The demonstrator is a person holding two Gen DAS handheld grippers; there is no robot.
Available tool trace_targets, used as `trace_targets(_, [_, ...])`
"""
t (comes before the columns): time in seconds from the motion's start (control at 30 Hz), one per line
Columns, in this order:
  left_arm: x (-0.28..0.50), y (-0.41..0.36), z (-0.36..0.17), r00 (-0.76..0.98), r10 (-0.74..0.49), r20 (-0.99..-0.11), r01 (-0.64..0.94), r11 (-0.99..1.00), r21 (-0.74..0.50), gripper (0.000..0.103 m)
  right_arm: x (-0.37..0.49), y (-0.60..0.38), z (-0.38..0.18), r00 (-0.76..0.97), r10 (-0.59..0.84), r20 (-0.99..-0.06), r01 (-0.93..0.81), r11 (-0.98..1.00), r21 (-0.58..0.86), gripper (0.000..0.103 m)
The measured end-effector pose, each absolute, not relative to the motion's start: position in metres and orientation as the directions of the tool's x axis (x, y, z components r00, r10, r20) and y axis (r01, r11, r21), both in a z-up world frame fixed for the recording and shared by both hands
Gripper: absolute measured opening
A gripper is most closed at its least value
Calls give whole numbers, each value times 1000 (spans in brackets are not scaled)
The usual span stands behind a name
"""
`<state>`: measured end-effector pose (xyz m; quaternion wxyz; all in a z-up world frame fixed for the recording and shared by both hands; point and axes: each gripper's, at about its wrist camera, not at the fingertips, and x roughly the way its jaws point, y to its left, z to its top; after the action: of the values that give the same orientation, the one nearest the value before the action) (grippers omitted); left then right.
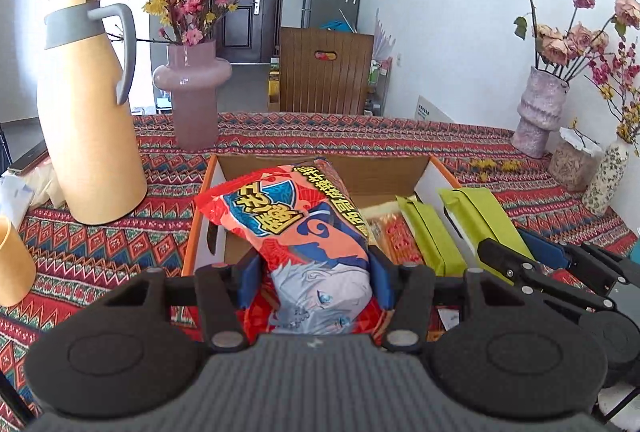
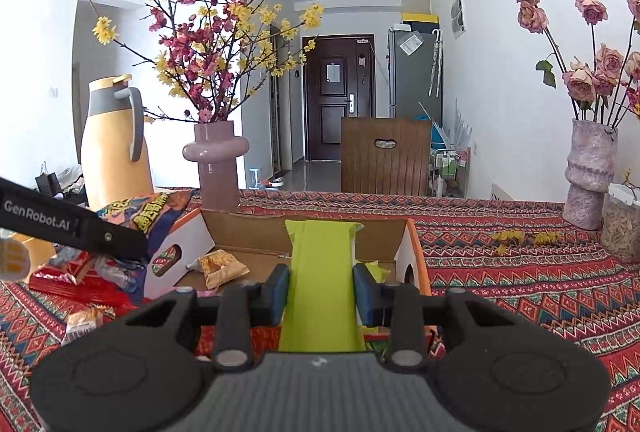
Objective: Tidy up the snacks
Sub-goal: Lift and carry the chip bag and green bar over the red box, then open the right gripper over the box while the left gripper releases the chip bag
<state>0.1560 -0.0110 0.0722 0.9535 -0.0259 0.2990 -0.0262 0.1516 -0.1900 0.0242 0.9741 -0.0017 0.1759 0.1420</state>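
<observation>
Two handheld grippers hover over an open cardboard box (image 1: 280,167) on a table covered with a red patterned cloth (image 1: 380,139). The left gripper (image 1: 314,268) has its blue pads pressed against both sides of a red and blue snack bag (image 1: 296,224), holding it above the left part of the box. The right gripper (image 2: 320,292) is likewise clamped on a lime-green packet (image 2: 320,272), held upright above the box's near edge. Inside the box, a small orange snack pouch (image 2: 220,266) lies on the bottom. More snack packets (image 2: 84,280) lie on the cloth left of the box. Behind the box stand a tan thermos jug (image 1: 88,119) and a mauve vase (image 1: 192,95) of flowering branches.
</observation>
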Motion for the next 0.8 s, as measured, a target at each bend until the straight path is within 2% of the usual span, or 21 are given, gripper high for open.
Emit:
trace_targets(0.47, [214, 7, 68, 843, -32, -536, -38, 992, -119, 55, 221, -160, 39, 898, 292, -328, -297, 954, 36, 34])
trace_targets(0.67, [237, 11, 54, 840, -21, -542, -56, 991, -125, 55, 244, -156, 28, 899, 282, -336, -283, 958, 48, 34])
trace_targets(0.8, [245, 15, 42, 856, -2, -516, -74, 989, -126, 55, 254, -161, 15, 896, 273, -351, -266, 961, 69, 34])
